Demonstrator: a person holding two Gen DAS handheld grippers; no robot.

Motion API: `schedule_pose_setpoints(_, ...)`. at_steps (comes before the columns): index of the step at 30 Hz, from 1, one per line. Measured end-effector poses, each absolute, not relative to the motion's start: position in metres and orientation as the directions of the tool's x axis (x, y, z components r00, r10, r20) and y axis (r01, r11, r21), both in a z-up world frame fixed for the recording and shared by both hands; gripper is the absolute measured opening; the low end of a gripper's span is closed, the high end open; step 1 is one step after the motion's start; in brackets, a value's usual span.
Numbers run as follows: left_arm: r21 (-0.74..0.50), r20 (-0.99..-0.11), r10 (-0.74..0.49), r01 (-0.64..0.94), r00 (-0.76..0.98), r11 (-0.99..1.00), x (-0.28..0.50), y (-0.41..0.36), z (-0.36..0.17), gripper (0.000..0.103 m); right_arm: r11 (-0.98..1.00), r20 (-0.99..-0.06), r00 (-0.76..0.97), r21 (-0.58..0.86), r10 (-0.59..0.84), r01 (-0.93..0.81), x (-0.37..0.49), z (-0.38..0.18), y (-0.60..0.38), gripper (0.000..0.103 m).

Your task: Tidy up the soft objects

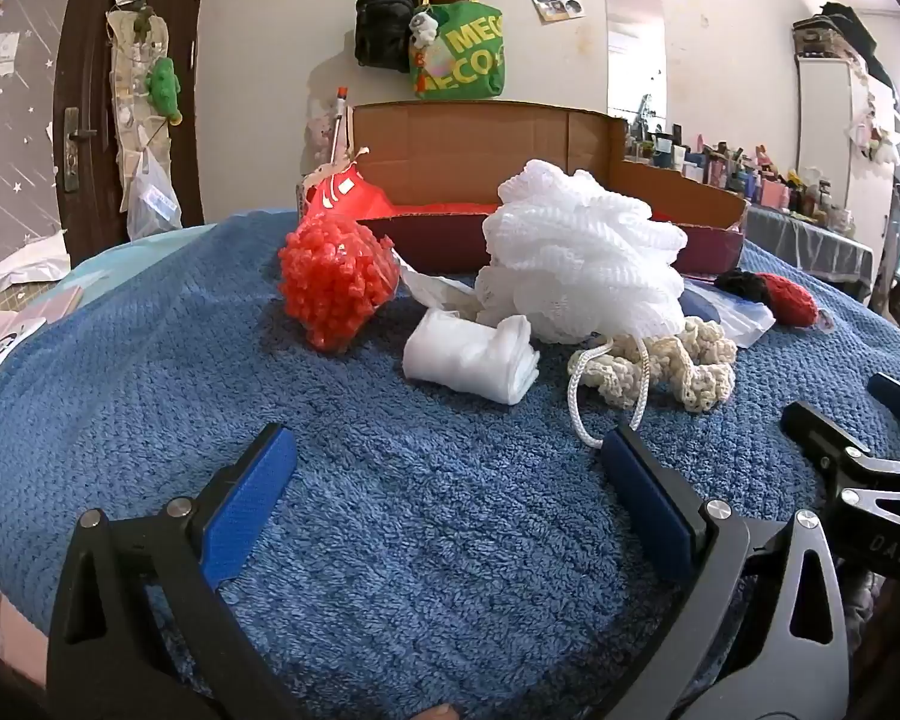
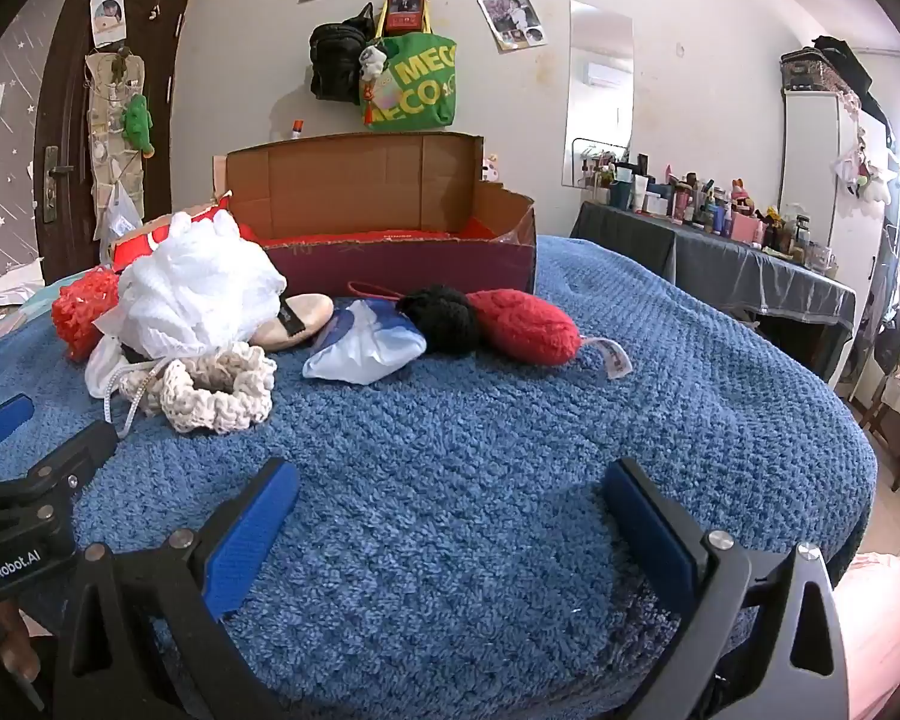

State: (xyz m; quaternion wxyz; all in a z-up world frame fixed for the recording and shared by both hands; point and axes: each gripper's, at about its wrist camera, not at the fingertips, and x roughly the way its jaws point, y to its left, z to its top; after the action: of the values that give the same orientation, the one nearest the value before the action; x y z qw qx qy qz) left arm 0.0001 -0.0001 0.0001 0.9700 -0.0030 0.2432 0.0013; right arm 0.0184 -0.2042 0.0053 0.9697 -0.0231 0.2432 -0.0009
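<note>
I see the soft things heaped on the blue towel in front of the open cardboard box: a white mesh pouf in the middle, a red nubby ball to its left, a folded white cloth and a cream crochet piece just before it. To the right lie a black knit ball touching a red knit piece, beside a blue-white pouch. My left gripper and right gripper both hover over bare towel, jaws spread wide, holding nothing.
</note>
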Motion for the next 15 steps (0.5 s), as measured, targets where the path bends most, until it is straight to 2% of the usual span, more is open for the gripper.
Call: schedule_pose_setpoints(15, -0.008, -0.471, 0.0, -0.004, 0.882, 1.0, 0.0, 0.0, 0.0, 0.103, 0.999, -0.472, 0.881, -0.044, -0.013, -0.009, 0.0185, 0.0051, -0.2043, 0.103)
